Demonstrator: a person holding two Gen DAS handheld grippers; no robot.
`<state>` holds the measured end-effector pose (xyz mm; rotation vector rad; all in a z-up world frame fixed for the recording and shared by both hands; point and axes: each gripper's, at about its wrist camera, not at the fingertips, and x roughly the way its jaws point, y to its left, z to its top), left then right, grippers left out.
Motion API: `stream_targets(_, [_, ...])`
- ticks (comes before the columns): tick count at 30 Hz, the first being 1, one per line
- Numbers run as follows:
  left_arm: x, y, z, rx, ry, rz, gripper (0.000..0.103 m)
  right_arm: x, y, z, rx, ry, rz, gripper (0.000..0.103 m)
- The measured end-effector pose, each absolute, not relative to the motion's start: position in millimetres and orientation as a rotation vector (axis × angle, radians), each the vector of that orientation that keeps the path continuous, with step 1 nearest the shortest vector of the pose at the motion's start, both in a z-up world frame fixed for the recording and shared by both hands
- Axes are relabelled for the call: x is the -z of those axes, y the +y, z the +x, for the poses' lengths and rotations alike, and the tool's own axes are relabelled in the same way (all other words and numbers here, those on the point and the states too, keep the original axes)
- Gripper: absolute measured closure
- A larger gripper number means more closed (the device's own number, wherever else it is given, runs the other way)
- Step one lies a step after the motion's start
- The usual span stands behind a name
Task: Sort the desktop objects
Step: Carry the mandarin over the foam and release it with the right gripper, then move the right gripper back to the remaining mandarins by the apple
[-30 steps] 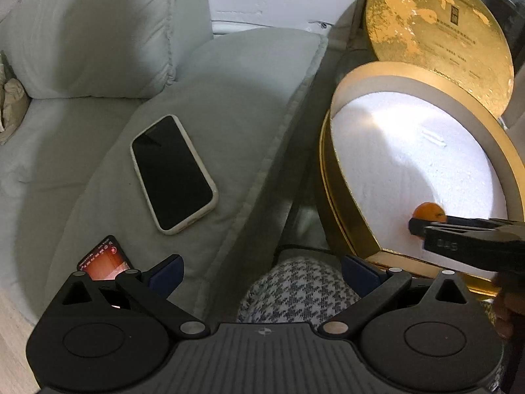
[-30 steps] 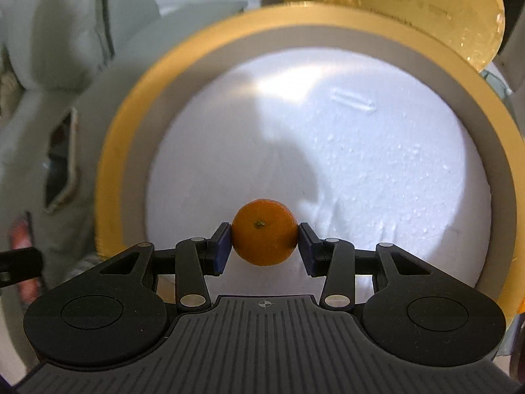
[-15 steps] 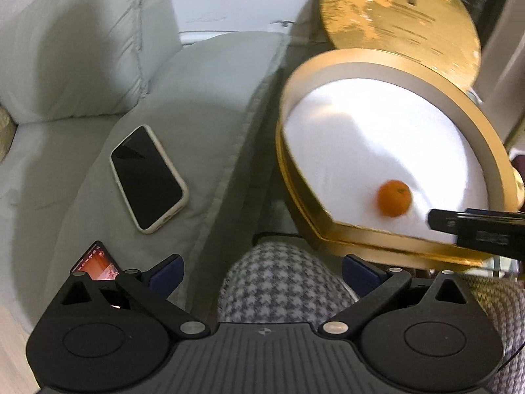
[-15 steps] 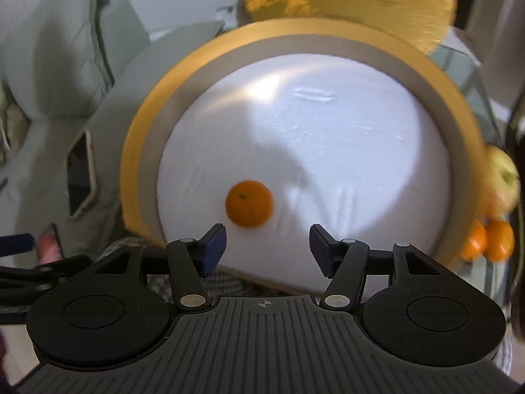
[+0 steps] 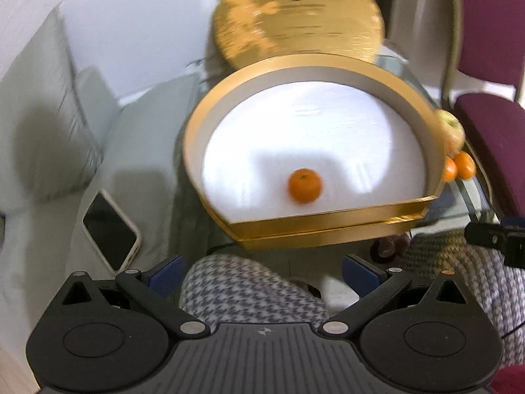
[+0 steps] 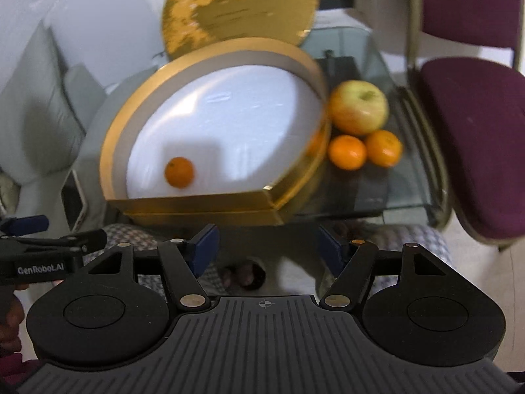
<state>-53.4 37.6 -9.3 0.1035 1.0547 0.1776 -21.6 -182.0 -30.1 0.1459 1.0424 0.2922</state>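
Observation:
A small orange (image 5: 304, 185) (image 6: 179, 172) lies loose on the white floor of a round gold box (image 5: 315, 229) (image 6: 203, 211), near its front wall. My right gripper (image 6: 267, 251) is open and empty, drawn back in front of the box over a glass table. Also open with nothing in it, my left gripper (image 5: 261, 277) hovers above a houndstooth-clad lap, short of the box. To the right of the box sit an apple (image 6: 359, 106) and two more oranges (image 6: 347, 151) (image 6: 384, 147) on the glass.
The gold lid (image 5: 295, 16) (image 6: 236, 10) leans upright behind the box. A phone (image 5: 110, 229) lies on a grey sofa cushion to the left. A maroon chair (image 6: 475, 138) stands on the right. The glass table edge (image 6: 377, 210) runs under the fruit.
The right gripper opened and let the orange go onto the box floor, then pulled back and to the right. The left gripper swung right, bringing the box to the centre of its view.

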Motion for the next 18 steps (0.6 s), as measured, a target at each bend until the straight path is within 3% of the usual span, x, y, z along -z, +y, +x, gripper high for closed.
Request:
stream_targets(9, [-7.5, -7.2, -54.5, -0.093, 0.998, 0.282, 0.001, 16.7, -213.1, -37.2, -0.238, 0.963, 0.209, 0.031])
stream_targets(18, [-46.7, -17.6, -50.6, -0.075, 0.953, 0.222, 0.001, -18.3, -236.8, -47.1, -0.193, 0.829, 0.239, 0.027])
